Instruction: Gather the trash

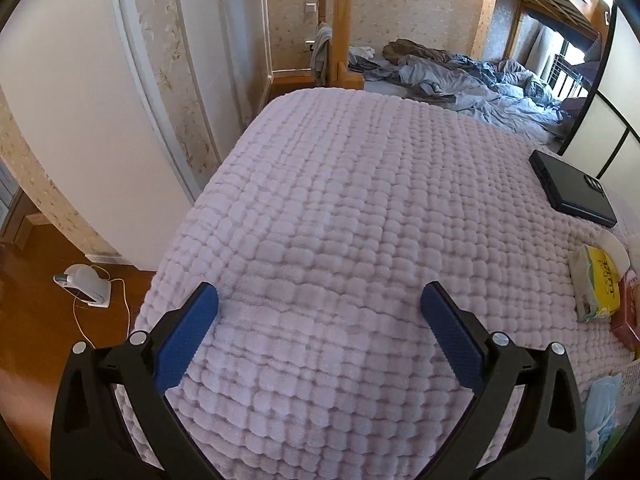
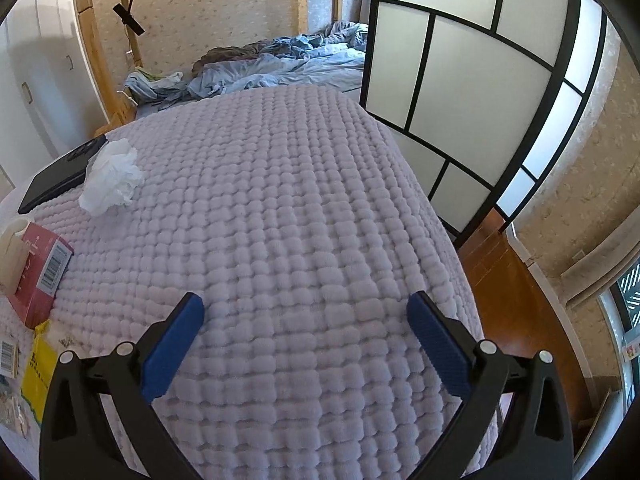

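the bed (image 2: 300, 208) under its lilac quilt carries everything: the crumpled tissue (image 2: 110, 178) lies just beside the black tablet (image 2: 56, 184), near the red box (image 2: 40, 276). left gripper (image 1: 319, 298) and right gripper (image 2: 306, 306) hover with jaws wide and empty. a grab could pinch quilt along with the soft wad, or knock the tablet.

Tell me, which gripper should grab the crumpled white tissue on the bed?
Probably the right gripper. It is open, and the crumpled tissue shows clearly in its view, ahead and to its left. The left gripper is open too, but its view barely catches the tissue.
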The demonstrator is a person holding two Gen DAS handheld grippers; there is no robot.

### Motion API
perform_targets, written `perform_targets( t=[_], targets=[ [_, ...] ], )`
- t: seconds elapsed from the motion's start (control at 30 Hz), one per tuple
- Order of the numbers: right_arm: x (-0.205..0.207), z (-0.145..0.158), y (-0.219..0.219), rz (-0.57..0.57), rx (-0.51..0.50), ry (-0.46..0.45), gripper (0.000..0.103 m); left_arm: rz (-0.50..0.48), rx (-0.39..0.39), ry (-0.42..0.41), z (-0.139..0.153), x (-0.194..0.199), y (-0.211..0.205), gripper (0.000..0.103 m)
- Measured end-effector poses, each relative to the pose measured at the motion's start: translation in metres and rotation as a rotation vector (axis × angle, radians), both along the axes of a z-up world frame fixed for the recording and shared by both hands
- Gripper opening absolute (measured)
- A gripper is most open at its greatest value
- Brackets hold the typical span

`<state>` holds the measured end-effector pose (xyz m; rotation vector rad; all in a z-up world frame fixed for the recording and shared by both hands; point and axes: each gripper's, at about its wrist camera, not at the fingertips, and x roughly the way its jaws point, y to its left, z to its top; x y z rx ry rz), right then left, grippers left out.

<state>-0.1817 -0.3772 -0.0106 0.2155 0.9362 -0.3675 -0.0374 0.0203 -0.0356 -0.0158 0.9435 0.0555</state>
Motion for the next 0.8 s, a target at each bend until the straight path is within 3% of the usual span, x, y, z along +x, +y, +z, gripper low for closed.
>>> perform_targets(
  t=[0.8],
  targets=[
    [-0.0038,0.0019,-0.0008,0.008,0.001,0.0,0.099,0.002,0.001,0.0,0.0,-0.002,0.0022,0.102]
  ],
)
